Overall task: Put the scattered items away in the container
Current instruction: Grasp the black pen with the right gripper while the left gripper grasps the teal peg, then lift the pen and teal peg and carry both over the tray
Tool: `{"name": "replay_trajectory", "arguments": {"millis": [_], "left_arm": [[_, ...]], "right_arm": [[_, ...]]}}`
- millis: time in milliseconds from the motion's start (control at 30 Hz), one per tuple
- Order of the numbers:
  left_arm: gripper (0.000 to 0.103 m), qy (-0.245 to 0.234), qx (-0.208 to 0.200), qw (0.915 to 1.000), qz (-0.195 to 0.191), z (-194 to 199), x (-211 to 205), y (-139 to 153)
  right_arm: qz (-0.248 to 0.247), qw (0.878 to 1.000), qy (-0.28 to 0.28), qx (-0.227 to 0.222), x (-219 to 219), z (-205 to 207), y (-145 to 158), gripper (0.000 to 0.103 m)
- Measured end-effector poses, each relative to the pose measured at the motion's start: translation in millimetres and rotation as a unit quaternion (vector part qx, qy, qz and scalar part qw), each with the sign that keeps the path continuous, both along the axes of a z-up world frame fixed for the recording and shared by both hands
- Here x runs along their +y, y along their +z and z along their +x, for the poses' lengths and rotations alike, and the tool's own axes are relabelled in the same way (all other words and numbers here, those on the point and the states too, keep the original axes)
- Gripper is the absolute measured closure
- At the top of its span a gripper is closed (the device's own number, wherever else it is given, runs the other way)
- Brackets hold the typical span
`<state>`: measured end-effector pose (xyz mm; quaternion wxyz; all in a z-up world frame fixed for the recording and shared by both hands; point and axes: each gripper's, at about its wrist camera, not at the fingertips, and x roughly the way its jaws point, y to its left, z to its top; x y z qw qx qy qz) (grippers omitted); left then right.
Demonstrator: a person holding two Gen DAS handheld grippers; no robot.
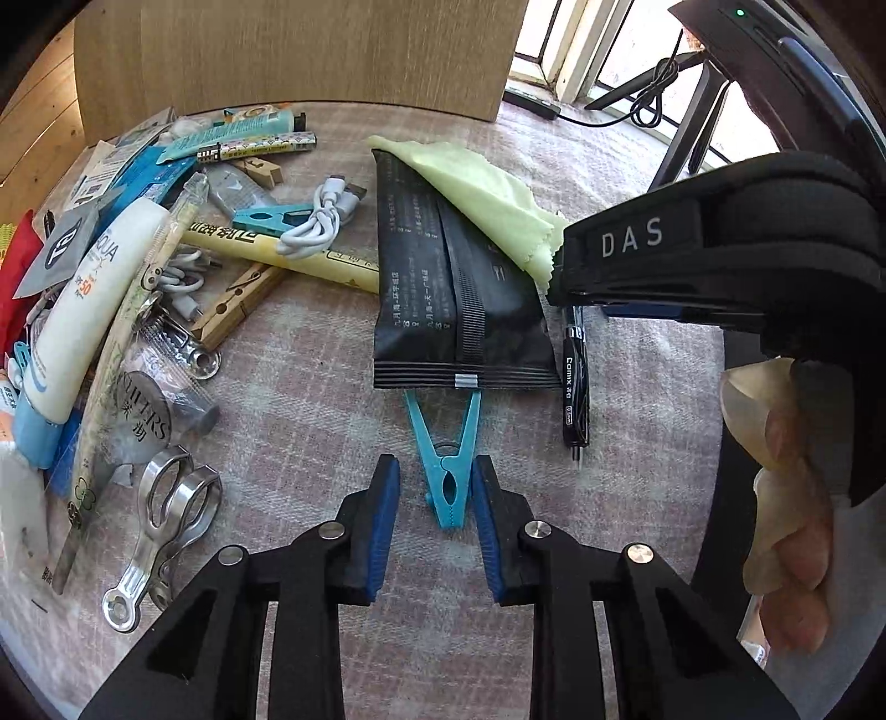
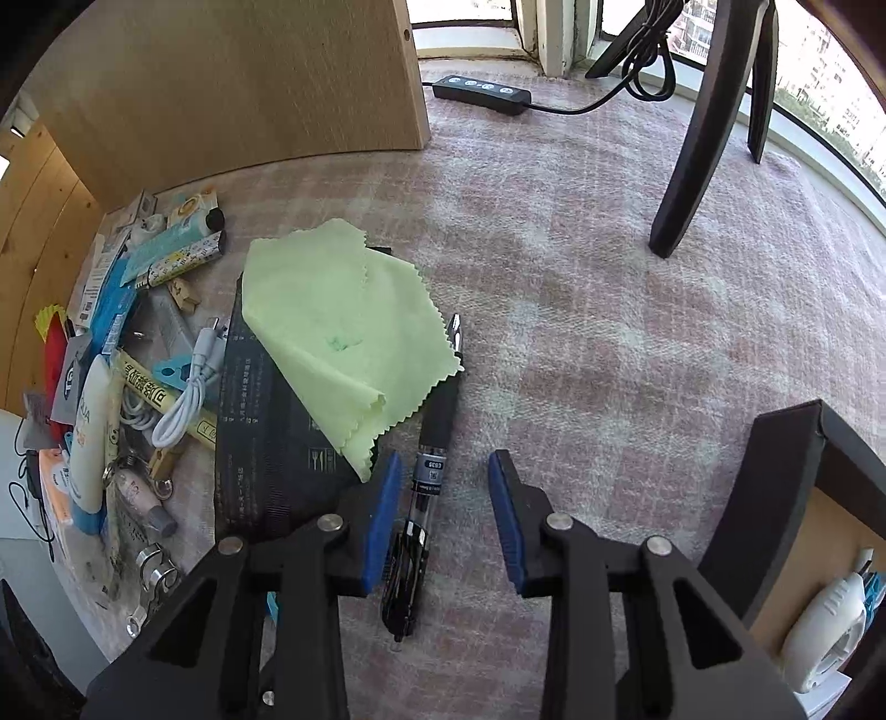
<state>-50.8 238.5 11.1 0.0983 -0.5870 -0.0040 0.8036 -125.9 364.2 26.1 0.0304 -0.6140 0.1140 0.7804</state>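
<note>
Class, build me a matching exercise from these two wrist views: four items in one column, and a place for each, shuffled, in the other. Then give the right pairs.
Items
1. blue clothes peg
2. black pen
3. green cloth
4. white cable

Places
A. lying on the black packet
B. between the right gripper fingers
C. coiled on the yellow tube
D. between the left gripper fingers

Pairs: 1-D, 2-B, 3-A, 4-C

home room | checked tablecloth (image 2: 581, 288) | window (image 2: 470, 11) (flats outside) | toiletries clutter (image 1: 83, 310)
</note>
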Motion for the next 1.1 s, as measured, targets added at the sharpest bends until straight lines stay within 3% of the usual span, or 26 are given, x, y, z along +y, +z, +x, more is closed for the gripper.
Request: {"name": "replay_trajectory", "arguments": {"millis": [167, 433, 700, 1033, 1100], "left_arm": [[0.086, 0.004, 0.005, 1.0000, -0.003, 0, -1, 0], [0.087, 0.005, 0.000, 0.9993, 0.037, 8, -21, 1], [0.087, 0.007, -0.003, 0.9990, 0.045, 31, -37, 8], [0.087, -0.031, 0.023, 0.9968, 0.070, 66, -25, 52], [0.087, -0.044, 0.028, 0.9959, 0.074, 62, -4, 58]], "right_arm": [[0.010, 1.000, 0.006, -0.006, -2, 1, -1, 0.091], [-0.020, 1.000, -0.007, -0.013, 10, 19, -1, 0.091], [-0.051, 0.998, -0.032, -0.010, 31, 55, 6, 0.092], [-0.066, 0.996, -0.045, 0.040, 60, 98, 60, 0.091], [-0.061, 0.996, -0.048, 0.047, 64, 100, 68, 0.092]]}}
